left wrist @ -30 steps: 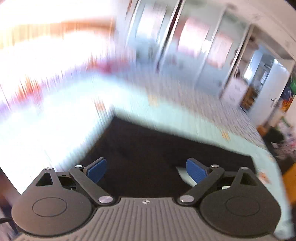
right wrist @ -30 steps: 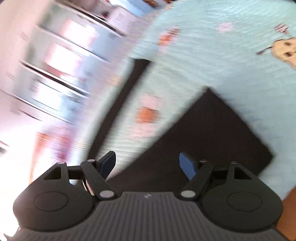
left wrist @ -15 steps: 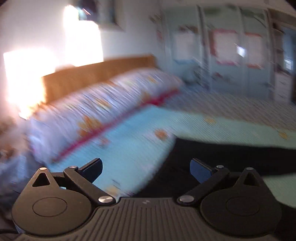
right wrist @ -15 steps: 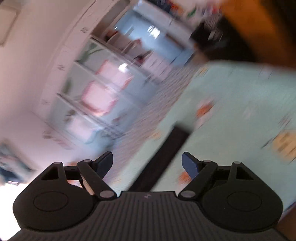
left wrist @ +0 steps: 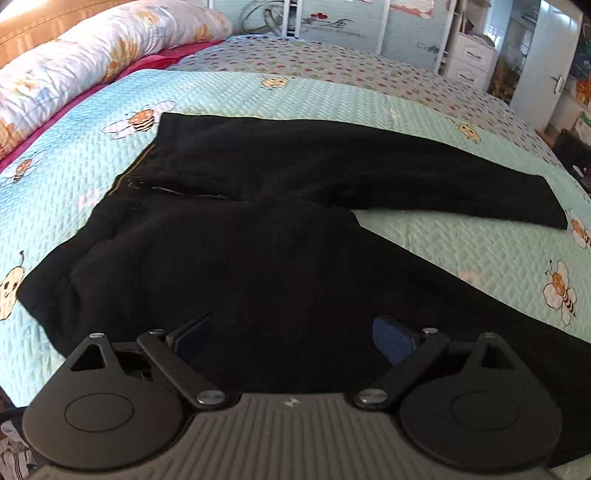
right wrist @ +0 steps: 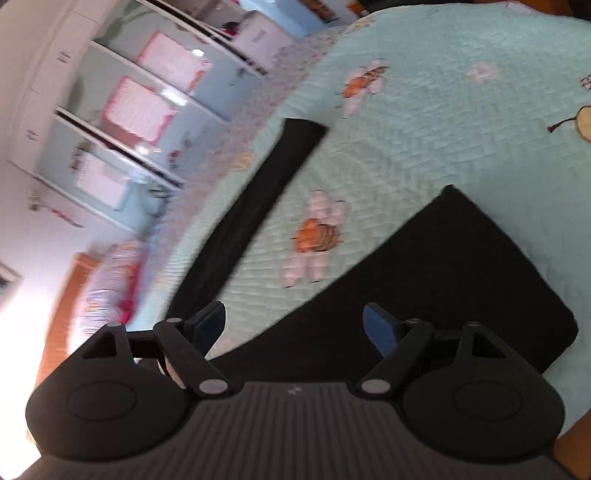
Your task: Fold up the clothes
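Black trousers (left wrist: 258, 236) lie spread flat on a bed, waist at the left, the two legs splayed apart toward the right. My left gripper (left wrist: 291, 336) hovers open over the near leg close to the waist, nothing between its blue pads. In the right wrist view the near leg's hem end (right wrist: 461, 266) lies just ahead of my right gripper (right wrist: 295, 325), which is open and empty above it. The far leg (right wrist: 258, 206) stretches away up the bed.
The bed has a light blue quilt (left wrist: 461, 243) printed with bees. A flowered pillow roll (left wrist: 92, 51) and a wooden headboard (left wrist: 37, 18) lie at the far left. Pale wardrobes (right wrist: 140, 110) and drawers (left wrist: 469, 59) stand beyond the bed.
Both grippers swung about fast, with blurred views. The left view now looks down over the trousers' waist; the right has turned back to the near leg's hem. Both stayed open.
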Motion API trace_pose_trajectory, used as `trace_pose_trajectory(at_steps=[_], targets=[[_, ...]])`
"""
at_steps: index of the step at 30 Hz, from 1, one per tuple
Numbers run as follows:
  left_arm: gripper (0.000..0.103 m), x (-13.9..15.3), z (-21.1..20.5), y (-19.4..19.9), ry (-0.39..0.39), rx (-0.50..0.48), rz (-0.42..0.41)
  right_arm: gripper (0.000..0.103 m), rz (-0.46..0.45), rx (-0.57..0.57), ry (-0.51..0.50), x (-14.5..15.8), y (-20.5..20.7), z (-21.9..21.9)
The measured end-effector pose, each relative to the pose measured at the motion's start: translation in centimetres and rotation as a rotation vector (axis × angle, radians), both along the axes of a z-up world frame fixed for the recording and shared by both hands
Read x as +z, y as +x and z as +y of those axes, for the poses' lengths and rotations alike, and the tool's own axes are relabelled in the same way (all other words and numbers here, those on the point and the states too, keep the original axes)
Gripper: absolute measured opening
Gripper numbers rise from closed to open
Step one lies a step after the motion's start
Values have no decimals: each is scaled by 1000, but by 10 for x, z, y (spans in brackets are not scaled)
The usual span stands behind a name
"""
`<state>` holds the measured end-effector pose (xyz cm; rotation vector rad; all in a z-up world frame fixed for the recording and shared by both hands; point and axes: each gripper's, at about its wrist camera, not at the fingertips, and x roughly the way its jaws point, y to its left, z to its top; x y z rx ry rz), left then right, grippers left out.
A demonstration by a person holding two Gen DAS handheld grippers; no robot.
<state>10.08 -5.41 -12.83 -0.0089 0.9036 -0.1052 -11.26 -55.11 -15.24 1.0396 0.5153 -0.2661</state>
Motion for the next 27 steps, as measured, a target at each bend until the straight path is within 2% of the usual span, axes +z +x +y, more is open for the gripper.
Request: trace_pose_trajectory(at_steps=[6, 7, 9, 11, 13, 16, 19, 22, 23, 27], targets=[[97, 2, -12, -5, 28, 2, -21, 82, 64, -104, 36, -24, 17, -11], [98, 1, -14, -6, 41, -1, -25, 82, 96, -120, 9, -28, 18, -15], [98, -11, -17, 1, 74, 1, 12, 82, 161, -73, -66, -36, 25, -18], [98, -27, -14, 9, 82, 10, 76, 82, 268, 2, -5, -61, 32, -26], [98, -44, -12, 17, 87, 18, 141, 79, 248, -18, 60, -71, 19, -36], [98, -59, -7, 19, 73, 23, 180, 77, 222, -83, 115, -60, -7, -51], [98, -68, -2, 21, 61, 34, 219, 78, 232, -85, 64, -39, -19, -53], [99, -71, -3, 17, 75, 29, 207, 80, 176, -52, -8, -21, -20, -42], [99, -72, -3, 16, 82, 25, 205, 82, 191, -41, -30, -23, -16, -39], [103, -76, -1, 12, 96, 14, 208, 82, 363, 17, -98, -49, 9, -28]])
